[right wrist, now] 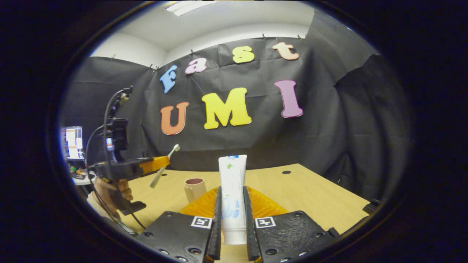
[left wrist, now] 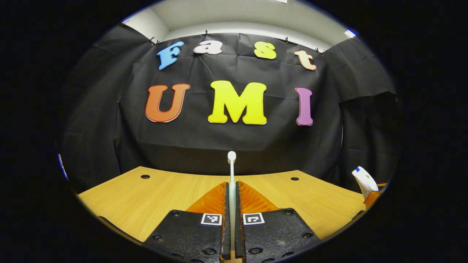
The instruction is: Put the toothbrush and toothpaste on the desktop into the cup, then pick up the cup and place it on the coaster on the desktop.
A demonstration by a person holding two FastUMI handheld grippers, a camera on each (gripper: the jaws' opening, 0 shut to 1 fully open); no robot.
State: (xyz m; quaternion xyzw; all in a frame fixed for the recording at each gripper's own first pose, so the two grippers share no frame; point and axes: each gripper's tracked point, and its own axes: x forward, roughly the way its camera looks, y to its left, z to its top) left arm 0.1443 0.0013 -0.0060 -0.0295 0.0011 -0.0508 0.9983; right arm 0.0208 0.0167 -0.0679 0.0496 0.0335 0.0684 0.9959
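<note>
My left gripper point(left wrist: 231, 190) is shut on a white toothbrush point(left wrist: 231, 171), whose head stands up above the wooden desktop point(left wrist: 146, 197). In the right gripper view that same gripper point(right wrist: 161, 162) hangs at the left, held by a hand point(right wrist: 109, 191), with the toothbrush point(right wrist: 164, 166) tilted through its fingers. My right gripper point(right wrist: 232, 197) is shut on a white toothpaste tube point(right wrist: 232, 182), held upright above the desktop point(right wrist: 299, 190). A beige cup point(right wrist: 195, 188) with a dark inside stands on the desk, left of the tube and below the toothbrush. The tube's end point(left wrist: 365, 180) shows at the far right of the left gripper view.
Round cable holes point(left wrist: 145, 176) point(left wrist: 294, 179) point(right wrist: 286, 172) sit near the desk's far edge. A monitor point(right wrist: 73, 142) and clutter lie beyond the desk's left side. The black booth wall closes the back and right.
</note>
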